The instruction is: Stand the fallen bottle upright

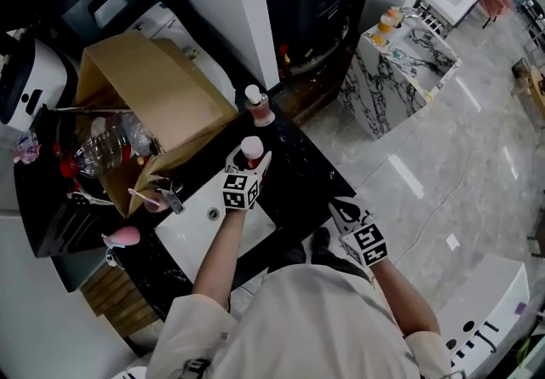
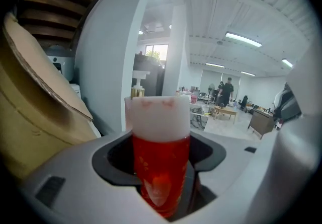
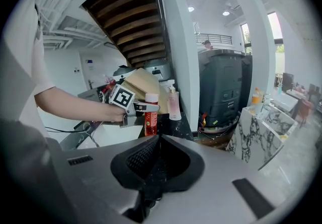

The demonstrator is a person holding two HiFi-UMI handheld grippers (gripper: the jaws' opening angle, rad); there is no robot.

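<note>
Head view: left gripper [image 1: 253,166] clamped on the red bottle [image 1: 252,147], just behind the sink [image 1: 192,239], long side straight up. Right gripper [image 1: 349,217] farther off, right of the sink. Left gripper view: squeezing the red body, white cap on top; no words readable. Right gripper view: jaws pressed together, holding nothing.

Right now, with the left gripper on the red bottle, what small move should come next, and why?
Probably open the left gripper and let go: the bottle already looks upright between its jaws, with its base seemingly on the counter.
</note>
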